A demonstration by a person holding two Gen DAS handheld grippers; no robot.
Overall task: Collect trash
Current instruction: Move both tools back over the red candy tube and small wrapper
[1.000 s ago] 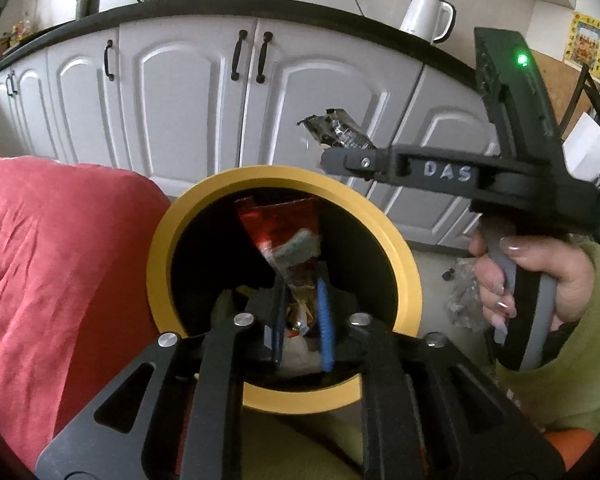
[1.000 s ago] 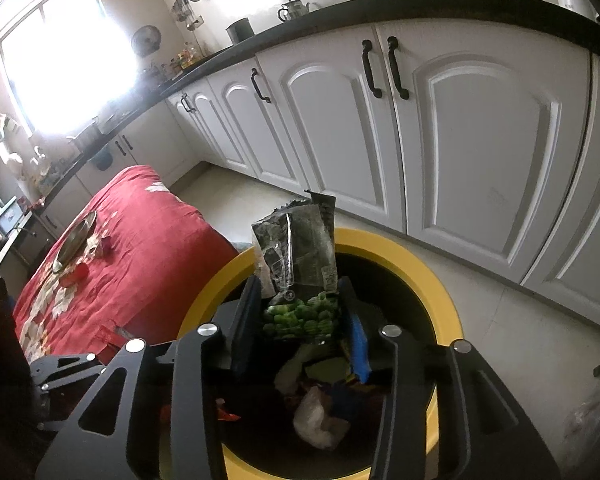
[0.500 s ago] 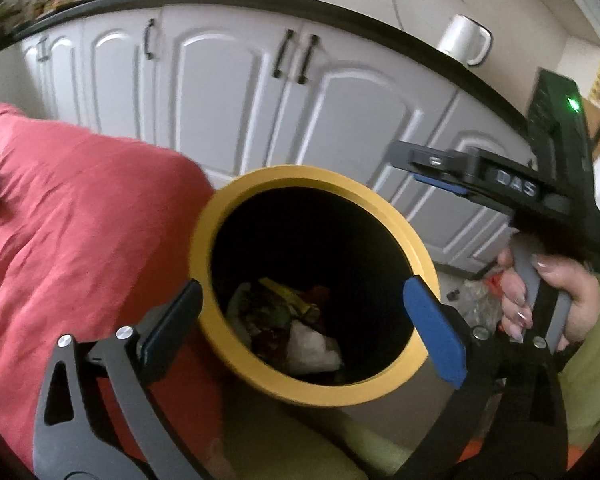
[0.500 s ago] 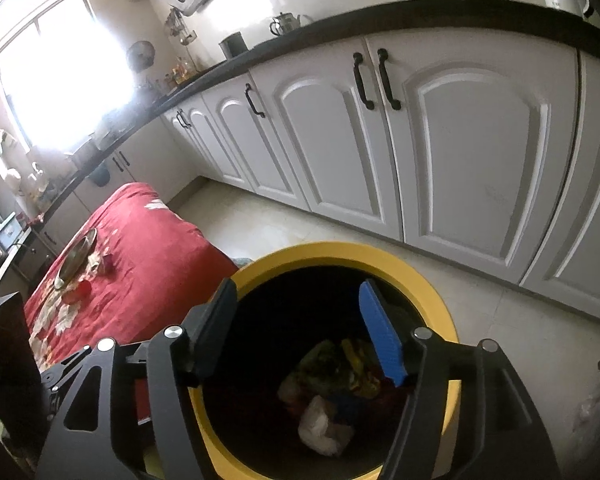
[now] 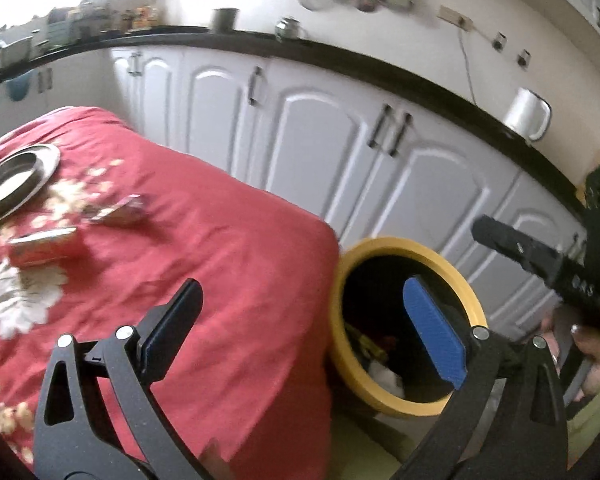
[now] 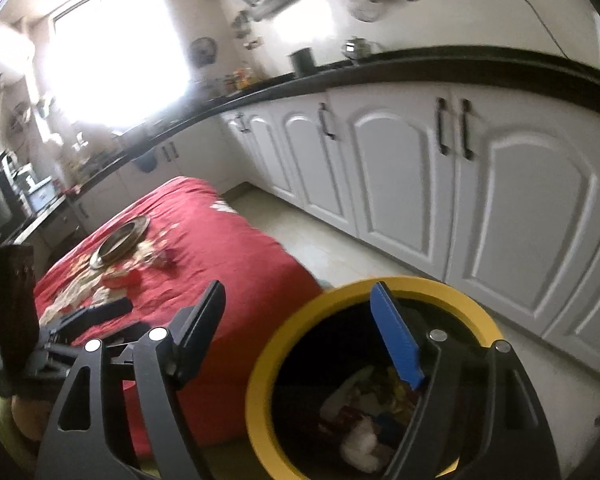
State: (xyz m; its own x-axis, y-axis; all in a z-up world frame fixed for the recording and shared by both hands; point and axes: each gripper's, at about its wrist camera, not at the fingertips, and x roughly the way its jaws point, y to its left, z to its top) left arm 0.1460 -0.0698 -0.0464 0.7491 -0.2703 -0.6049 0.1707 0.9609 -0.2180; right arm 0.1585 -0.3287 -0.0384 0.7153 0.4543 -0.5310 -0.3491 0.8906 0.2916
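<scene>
A yellow-rimmed black bin (image 5: 400,245) stands on the floor beside a table under a red cloth (image 5: 228,264). Crumpled wrappers (image 6: 364,440) lie at its bottom. My left gripper (image 5: 300,292) is open wide and empty, hovering over the table's corner and the bin's left rim. My right gripper (image 6: 298,292) hangs above the bin (image 6: 260,380), its jaws opening with nothing between them. On the cloth lie a silvery wrapper (image 5: 120,212) and a red and silver packet (image 5: 40,246). These wrappers look small and blurred in the right wrist view.
A metal plate (image 5: 16,180) sits at the far left of the cloth. White cabinets (image 5: 320,160) under a black counter run behind the bin, with a white kettle (image 5: 528,116) on top. Pale floor (image 6: 332,248) shows between table and cabinets.
Both grippers let go of their wrappers, which dropped into the bin, and their jaws opened. Both then rose and swung left, bringing the red table into view.
</scene>
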